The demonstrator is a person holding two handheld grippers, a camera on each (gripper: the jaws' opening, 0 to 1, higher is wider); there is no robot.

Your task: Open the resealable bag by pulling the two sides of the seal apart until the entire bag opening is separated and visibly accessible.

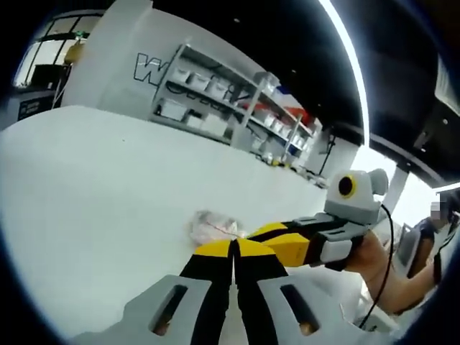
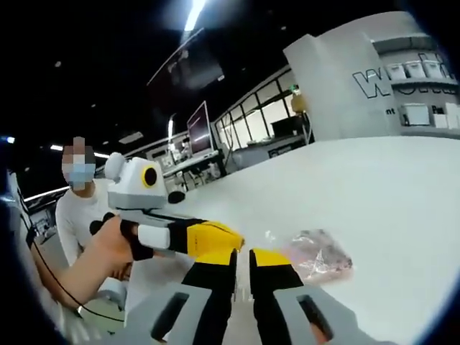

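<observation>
The bag (image 1: 213, 227) lies untouched mid-desk (image 1: 93, 187), opening not begun; left tool (image 1: 233, 253) closed and empty, right tool (image 2: 242, 257) slightly parted, empty.

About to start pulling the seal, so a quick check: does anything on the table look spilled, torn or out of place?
Nothing stands out. The resealable bag lies crumpled but intact on the white table, with no contents spilled around it. The left gripper and the right gripper both sit at the bag's near edge.
</observation>
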